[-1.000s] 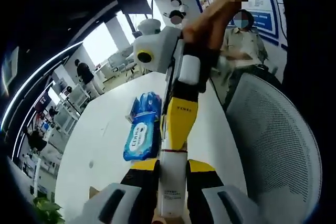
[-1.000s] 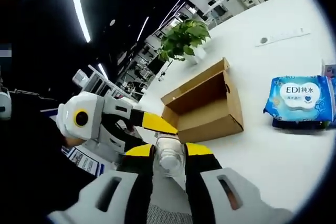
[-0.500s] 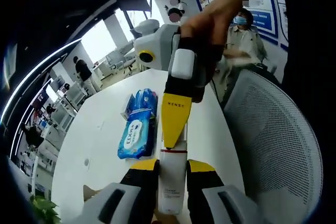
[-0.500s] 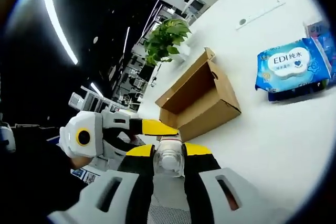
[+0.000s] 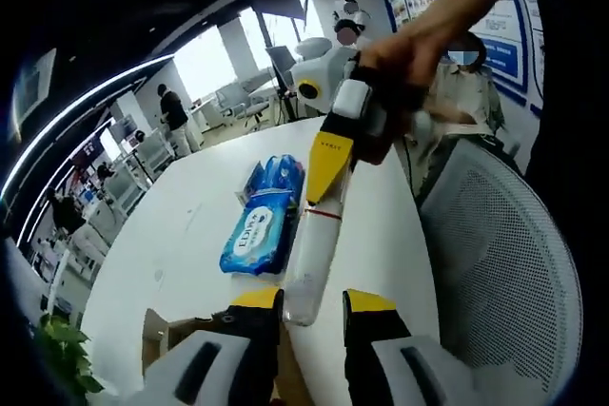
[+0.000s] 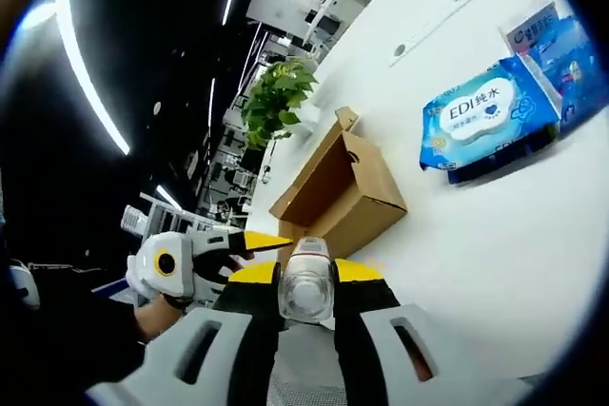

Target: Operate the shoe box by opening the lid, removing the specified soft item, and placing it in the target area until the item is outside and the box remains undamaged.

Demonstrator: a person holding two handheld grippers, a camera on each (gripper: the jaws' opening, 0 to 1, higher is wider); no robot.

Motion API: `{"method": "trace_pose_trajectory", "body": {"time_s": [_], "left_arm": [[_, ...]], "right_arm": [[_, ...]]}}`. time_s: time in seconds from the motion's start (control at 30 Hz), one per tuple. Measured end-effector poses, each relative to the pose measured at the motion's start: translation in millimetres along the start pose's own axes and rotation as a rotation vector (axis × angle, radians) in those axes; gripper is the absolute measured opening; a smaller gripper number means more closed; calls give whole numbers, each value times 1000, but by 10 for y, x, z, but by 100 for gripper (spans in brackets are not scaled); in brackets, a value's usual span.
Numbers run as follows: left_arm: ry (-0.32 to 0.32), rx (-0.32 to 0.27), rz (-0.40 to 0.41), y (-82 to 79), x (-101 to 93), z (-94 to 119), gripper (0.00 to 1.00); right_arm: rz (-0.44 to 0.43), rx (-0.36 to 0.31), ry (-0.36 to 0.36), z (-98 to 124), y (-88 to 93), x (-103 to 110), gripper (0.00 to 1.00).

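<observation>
Left gripper view: a slim white bottle (image 5: pixel 314 254) hangs in the air over the white tabletop (image 5: pixel 181 244), its long axis running from just above the left claw (image 5: pixel 312 316) up toward the right claw (image 5: pixel 328 164), whose yellow jaws are closed on the far end near a thin red band. The near end of the bottle, pale and slightly translucent, sits between the left claw's yellow-tipped jaws, which stand a little apart from it; whether they touch it I cannot tell. A person's hand (image 5: pixel 428 45) grips the right claw's handle. Beyond the bottle, toward the tabletop's far edge, lies a blue wet-wipes pack (image 5: pixel 259 235) with a second blue pack (image 5: pixel 281 178) just behind it. A grey mesh chair back (image 5: pixel 504 273) stands at the right.

Right gripper view: the bottle (image 6: pixel 306 282) points straight away from the lens, seen end-on with its rounded clear end between the closed jaws of the right claw (image 6: pixel 306 278). The left claw (image 6: pixel 249 241) reaches in from the left, yellow tips near the bottle. An open brown cardboard shoe box (image 6: pixel 333 197) rests on the tabletop (image 6: pixel 476 235) near its edge, lid flap raised, beside a potted plant (image 6: pixel 276 102). The wipes pack (image 6: pixel 481 121), printed "EDI", lies well apart from the box.
</observation>
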State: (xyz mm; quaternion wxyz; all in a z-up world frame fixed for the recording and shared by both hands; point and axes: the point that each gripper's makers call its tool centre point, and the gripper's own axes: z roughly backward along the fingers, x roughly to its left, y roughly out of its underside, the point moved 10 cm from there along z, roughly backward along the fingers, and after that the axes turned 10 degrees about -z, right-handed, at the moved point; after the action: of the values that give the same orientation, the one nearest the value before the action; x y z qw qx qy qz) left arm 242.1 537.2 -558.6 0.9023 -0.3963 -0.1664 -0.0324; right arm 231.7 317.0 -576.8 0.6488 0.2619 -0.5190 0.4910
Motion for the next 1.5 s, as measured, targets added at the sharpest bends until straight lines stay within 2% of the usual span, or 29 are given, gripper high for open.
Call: {"method": "trace_pose_trajectory", "body": {"time_s": [0.1,0.43,0.57,0.77,1.07,1.23,1.5], "left_arm": [[-27,-45,137,28,1,47,26],[-144,-147,494,201,-33,220,27],[-197,-163,599,297,-48,286,27],[-284,-143,687,478,-94,365,28],[-315,-106,713,572,-143,445,28],[-330,-95,730,595,-142,458,28],[-354,-95,753,604,-153,465,27]], "right_arm": [[-7,-29,6,81,-55,-10,18],[-12,-130,35,315,-349,-81,18],[-17,-159,40,372,-465,-111,18],[-14,-197,55,454,-621,-120,18],[-12,-234,51,499,-906,-82,18],[10,-229,77,514,-1176,-134,18],[155,-181,187,486,-1768,-157,18]]}}
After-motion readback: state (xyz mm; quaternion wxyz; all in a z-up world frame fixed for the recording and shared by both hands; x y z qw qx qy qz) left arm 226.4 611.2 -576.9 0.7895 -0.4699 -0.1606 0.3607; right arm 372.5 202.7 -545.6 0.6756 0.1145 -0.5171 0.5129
